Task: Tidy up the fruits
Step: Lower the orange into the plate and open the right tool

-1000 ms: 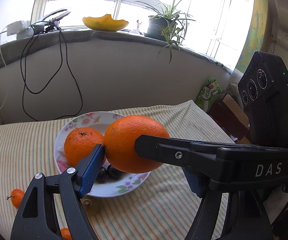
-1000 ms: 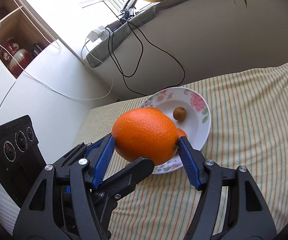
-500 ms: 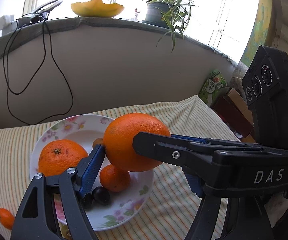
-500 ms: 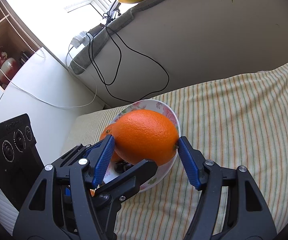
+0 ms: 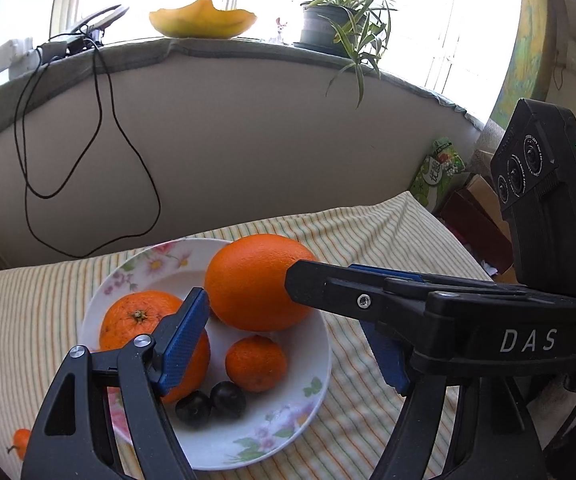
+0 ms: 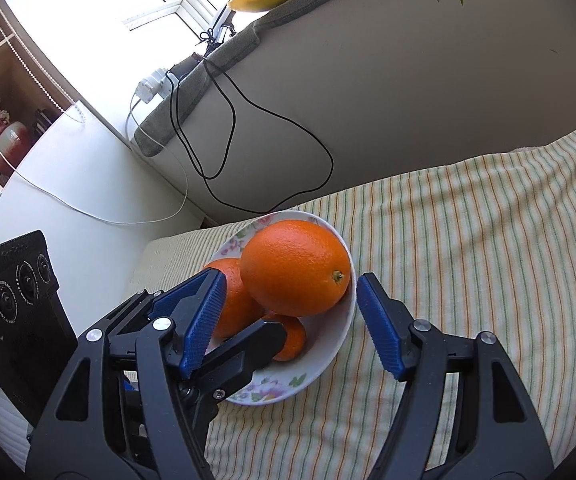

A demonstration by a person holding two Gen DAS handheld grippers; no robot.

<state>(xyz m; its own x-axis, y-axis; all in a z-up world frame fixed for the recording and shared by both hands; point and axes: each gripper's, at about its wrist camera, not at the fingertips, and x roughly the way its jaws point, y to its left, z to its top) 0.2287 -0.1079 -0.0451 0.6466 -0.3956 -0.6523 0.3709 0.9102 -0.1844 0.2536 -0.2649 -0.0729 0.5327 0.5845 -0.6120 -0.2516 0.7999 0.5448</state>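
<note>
Right gripper (image 6: 290, 280): spread wide, gripping nothing. Big orange (image 6: 296, 268) just beyond the tips, between the two blue pads (image 6: 204, 320), a thin gap showing on each side. Perched high in the bowl (image 6: 320, 344), leaning on a second orange (image 5: 136, 316) off the left finger, with a small tangerine (image 5: 256, 362) tucked below.

Left gripper (image 5: 284, 312): open too, nothing in it. Crossed with the right one, one black finger of each cutting across the other's view. Two dark plums (image 5: 208, 404) low between its fingers, near the left pad.

Looks like the drop-off step, nearly done. Risks from here:

- Big orange only balanced on round fruit, close to the rim by the right finger. Likely to roll out onto the striped cloth (image 6: 468, 240) at one nudge from a pad on the way back.
- Fingers tangled so closely: probably a knock between the two tools if both pull out together, jolting the bowl.
- Little orange fruit (image 5: 20, 442) lying out on the cloth, outside the left finger. Easy to miss; job not finished by the look of it.
</note>
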